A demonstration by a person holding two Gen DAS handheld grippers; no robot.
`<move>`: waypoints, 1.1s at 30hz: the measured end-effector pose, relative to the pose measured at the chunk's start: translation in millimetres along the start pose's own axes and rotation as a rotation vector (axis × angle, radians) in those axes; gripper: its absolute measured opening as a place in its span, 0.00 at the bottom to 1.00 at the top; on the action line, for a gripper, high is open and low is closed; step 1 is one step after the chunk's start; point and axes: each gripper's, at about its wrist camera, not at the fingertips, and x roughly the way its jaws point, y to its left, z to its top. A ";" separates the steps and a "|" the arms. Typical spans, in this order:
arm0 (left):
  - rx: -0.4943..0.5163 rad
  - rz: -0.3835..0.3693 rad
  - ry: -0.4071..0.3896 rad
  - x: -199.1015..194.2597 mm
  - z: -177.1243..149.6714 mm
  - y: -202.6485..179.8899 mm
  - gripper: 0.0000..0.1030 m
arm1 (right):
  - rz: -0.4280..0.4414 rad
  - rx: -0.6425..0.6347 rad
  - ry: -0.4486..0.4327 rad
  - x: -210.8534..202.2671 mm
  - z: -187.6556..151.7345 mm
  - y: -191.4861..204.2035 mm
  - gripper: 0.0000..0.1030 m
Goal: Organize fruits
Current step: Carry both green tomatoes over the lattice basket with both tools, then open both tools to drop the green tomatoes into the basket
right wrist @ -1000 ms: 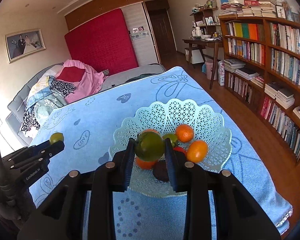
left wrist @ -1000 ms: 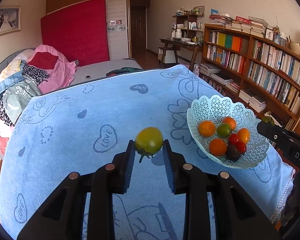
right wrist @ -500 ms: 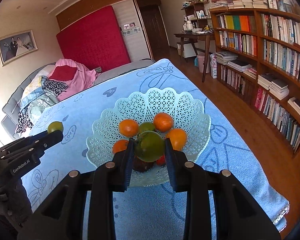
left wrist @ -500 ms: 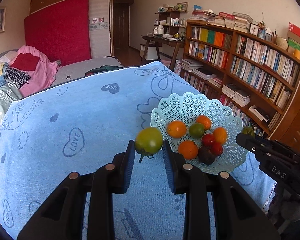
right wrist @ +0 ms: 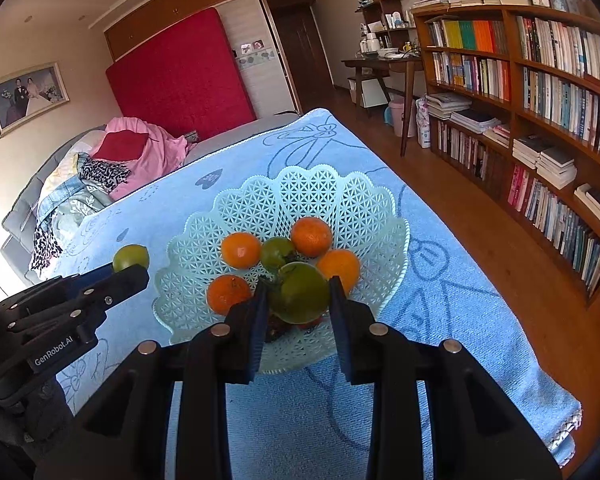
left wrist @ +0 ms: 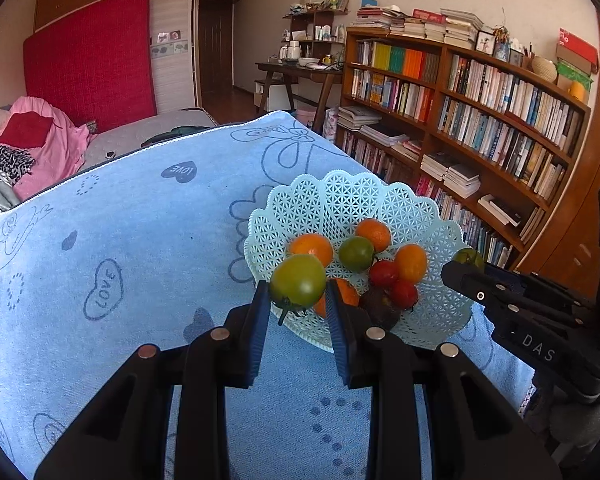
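My left claw point(left wrist: 298, 312) pinches a round green tomato point(left wrist: 298, 280), my right claw point(right wrist: 298, 312) pinches another green tomato point(right wrist: 300, 292); both hang above the pale lattice plastic basket point(right wrist: 320, 188), which already holds fruits. Only releasing them is left.

Both claws point(left wrist: 298, 306) point(right wrist: 298, 306) clamped, angled downward

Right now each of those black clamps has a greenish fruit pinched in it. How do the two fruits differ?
The left gripper holds a yellow-green tomato with its stalk hanging down; the right gripper holds a darker, olive-green tomato.
The left one hangs at the near rim of the lattice basket, while the right one sits over the piled fruit in the middle.
Both are round, clamped between closed jaws, off the cloth.
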 end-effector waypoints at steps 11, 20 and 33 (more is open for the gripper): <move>0.040 -0.037 0.024 10.1 -1.2 -17.1 0.28 | -0.003 0.007 0.001 1.4 0.4 -1.5 0.29; 0.059 -0.039 0.035 15.7 -5.0 -24.2 0.28 | -0.005 0.010 0.002 1.8 0.5 -2.9 0.29; 0.060 -0.039 0.041 20.3 -6.5 -25.5 0.28 | -0.008 0.013 0.003 2.4 -0.7 -4.6 0.29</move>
